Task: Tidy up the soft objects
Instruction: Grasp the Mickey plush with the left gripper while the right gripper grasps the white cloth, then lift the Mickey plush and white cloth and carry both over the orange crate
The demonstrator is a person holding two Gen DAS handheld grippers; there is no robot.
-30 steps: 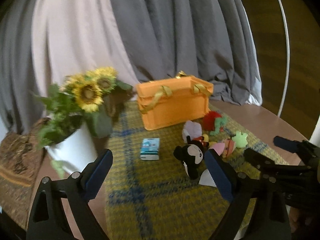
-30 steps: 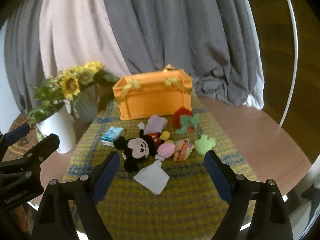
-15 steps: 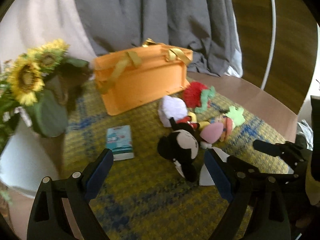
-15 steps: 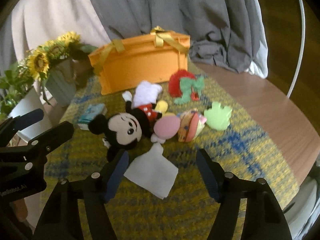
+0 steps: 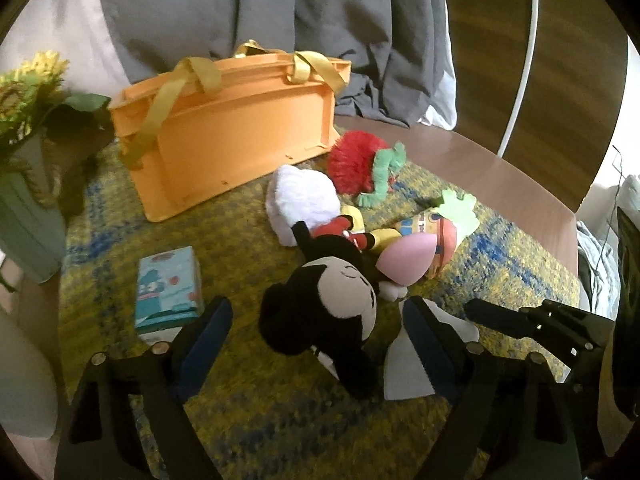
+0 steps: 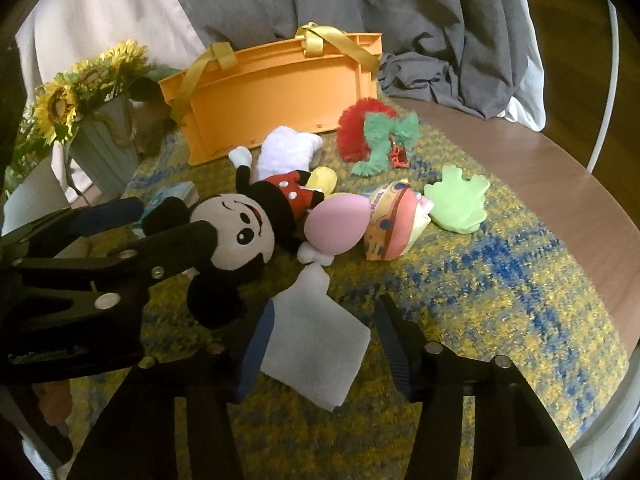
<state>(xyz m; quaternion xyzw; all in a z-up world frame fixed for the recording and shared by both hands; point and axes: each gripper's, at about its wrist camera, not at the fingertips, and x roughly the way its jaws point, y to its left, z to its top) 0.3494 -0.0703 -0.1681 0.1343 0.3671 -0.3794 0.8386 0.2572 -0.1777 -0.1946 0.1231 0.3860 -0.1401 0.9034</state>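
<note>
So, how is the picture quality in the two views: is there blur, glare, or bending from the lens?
Left wrist view: strong fisheye bending with dark corners; the Mickey plush looks soft and slightly blurred; the wooden table shows a pale sheen. Right wrist view: sharper, the white cloth has clear edges; the same curved distortion at the rim; the sunflowers are brightly lit.

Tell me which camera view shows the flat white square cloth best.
The right wrist view: the flat white square cloth lies whole between the open right gripper fingers, on the yellow and blue woven mat. In the left wrist view the left gripper finger hides most of the cloth.
</note>
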